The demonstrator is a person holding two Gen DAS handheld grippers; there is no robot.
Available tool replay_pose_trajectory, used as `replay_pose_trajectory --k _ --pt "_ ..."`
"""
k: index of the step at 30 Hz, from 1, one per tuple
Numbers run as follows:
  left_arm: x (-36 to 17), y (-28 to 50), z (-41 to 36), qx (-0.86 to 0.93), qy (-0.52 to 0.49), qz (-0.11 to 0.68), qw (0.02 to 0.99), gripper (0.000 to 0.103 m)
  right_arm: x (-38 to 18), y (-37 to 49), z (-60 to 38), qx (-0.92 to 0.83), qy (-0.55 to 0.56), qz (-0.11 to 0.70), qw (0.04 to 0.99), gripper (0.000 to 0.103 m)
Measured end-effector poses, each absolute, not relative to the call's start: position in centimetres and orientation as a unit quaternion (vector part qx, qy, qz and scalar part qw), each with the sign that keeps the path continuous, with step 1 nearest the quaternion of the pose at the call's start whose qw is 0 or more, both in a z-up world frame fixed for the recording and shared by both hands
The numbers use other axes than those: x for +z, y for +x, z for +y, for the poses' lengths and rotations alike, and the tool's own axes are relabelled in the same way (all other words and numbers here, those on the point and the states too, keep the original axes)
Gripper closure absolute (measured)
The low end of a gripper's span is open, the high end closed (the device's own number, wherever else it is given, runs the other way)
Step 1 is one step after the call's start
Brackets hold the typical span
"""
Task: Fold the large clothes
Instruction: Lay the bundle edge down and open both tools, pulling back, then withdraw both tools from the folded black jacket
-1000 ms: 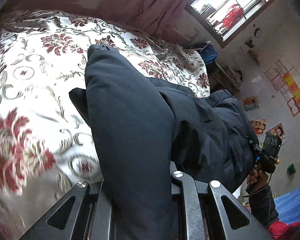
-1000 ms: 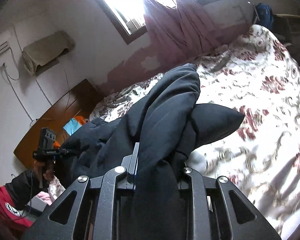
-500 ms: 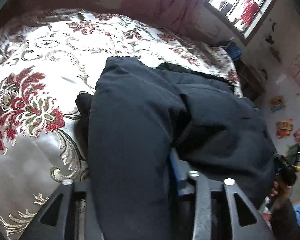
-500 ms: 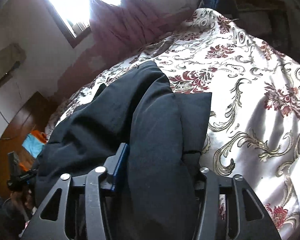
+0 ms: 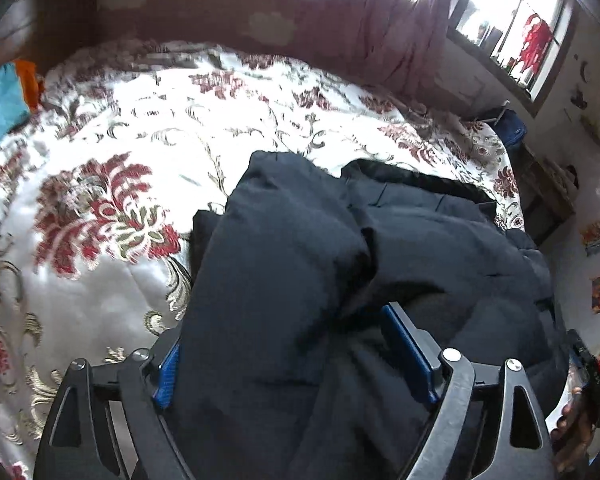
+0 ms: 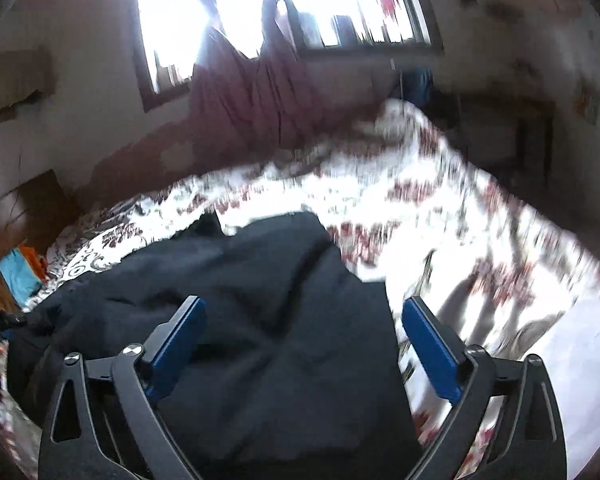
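Letting go, I have spread both sets of fingers: my right gripper (image 6: 302, 350) and left gripper (image 5: 296, 354) no longer pinch the bulky dark navy padded jacket (image 5: 380, 264), which now lies folded over itself on the floral white-and-red bedspread (image 5: 100, 208). That fold looks laid; smoothing probably follows.

The left wrist camera sits just behind the left gripper (image 5: 296, 356) and looks forward along its fingers. It is very close to the dark jacket (image 5: 284, 280), low over the flowered bedspread (image 5: 100, 208). It faces the far wall and the pink curtain (image 5: 372, 28).

The right wrist camera sits just behind the right gripper (image 6: 302, 344) and looks the same way, also close to the dark jacket (image 6: 268, 312).

Both views share the jacket, the bedspread (image 6: 480, 240), the curtain (image 6: 244, 96) and the windows.
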State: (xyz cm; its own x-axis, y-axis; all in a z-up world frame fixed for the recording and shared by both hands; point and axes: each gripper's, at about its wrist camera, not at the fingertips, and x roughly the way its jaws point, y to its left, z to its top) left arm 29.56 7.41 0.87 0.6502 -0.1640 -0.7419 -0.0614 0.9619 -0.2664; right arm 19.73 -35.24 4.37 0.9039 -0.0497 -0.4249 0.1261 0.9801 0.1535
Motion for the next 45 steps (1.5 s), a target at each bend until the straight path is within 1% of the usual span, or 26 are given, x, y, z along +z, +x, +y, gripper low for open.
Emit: replay_pose_trajectory --k 4,7,14,25,34,45 --pt "2.6 27.4 6.5 -0.013 -0.119 0.381 0.917 0.004 6.4 17.6 -33.1 -0.034 0.053 0.182 0.981 0.003" --pt "4.0 25.6 5.9 -0.006 -0.114 0.343 0.932 0.000 7.6 16.2 -31.7 -0.026 0.046 0.173 0.984 0.003" --pt "7.1 20.8 3.1 -0.014 -0.073 0.268 0.961 0.000 9.0 12.3 -29.1 -0.013 0.035 0.145 0.989 0.003" --pt "10.0 12.3 -0.6 -0.034 -0.036 0.193 0.980 0.000 10.5 6.1 -26.4 0.009 0.022 0.106 0.994 0.003" --pt "10.8 6.4 -1.9 -0.036 -0.005 0.171 0.985 0.000 9.5 1.0 -24.6 0.009 0.009 0.095 0.995 0.003" --pt "7.9 2.6 -1.8 -0.022 0.017 0.181 0.983 0.000 7.4 -1.9 -23.1 -0.009 -0.015 0.090 0.996 0.003"
